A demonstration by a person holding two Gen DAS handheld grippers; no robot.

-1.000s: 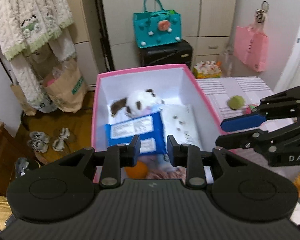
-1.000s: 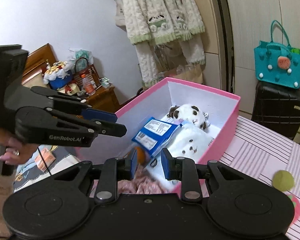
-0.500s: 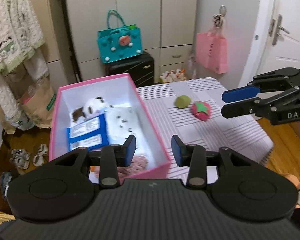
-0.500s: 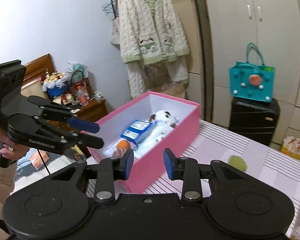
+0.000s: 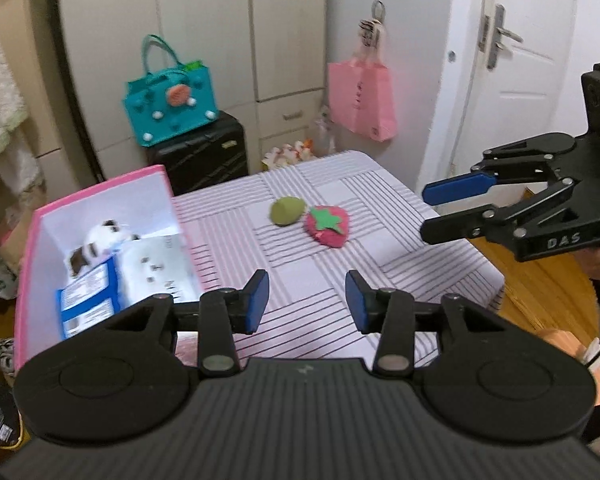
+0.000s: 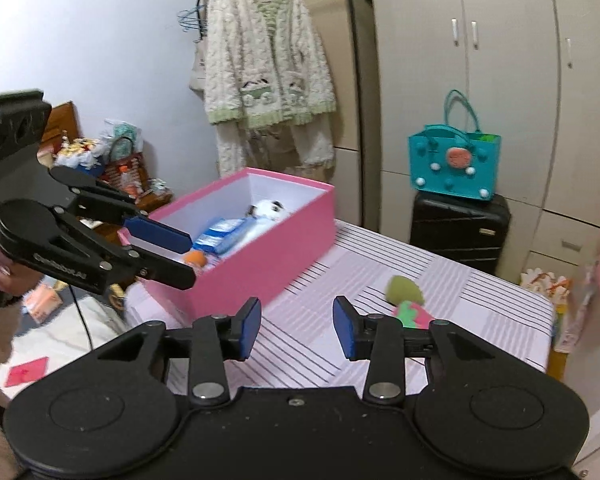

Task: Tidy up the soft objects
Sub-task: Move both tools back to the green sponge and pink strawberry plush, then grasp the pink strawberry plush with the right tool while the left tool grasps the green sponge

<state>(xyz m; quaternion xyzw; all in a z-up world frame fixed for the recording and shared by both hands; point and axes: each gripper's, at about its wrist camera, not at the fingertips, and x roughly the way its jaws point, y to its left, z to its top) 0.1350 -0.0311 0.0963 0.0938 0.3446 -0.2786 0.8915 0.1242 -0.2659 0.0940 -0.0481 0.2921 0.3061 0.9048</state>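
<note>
The left gripper (image 5: 303,300) and right gripper (image 6: 296,328) have just been opening, nothing between their jaws. The strawberry toy (image 5: 327,226) lies beyond both on the striped table (image 5: 400,240), touching the green ball (image 5: 286,211), right of the pink box (image 6: 260,256).

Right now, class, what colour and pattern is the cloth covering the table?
The tablecloth is pale pink-white with blocks of dark stripes; the left wrist view shows it best.
</note>
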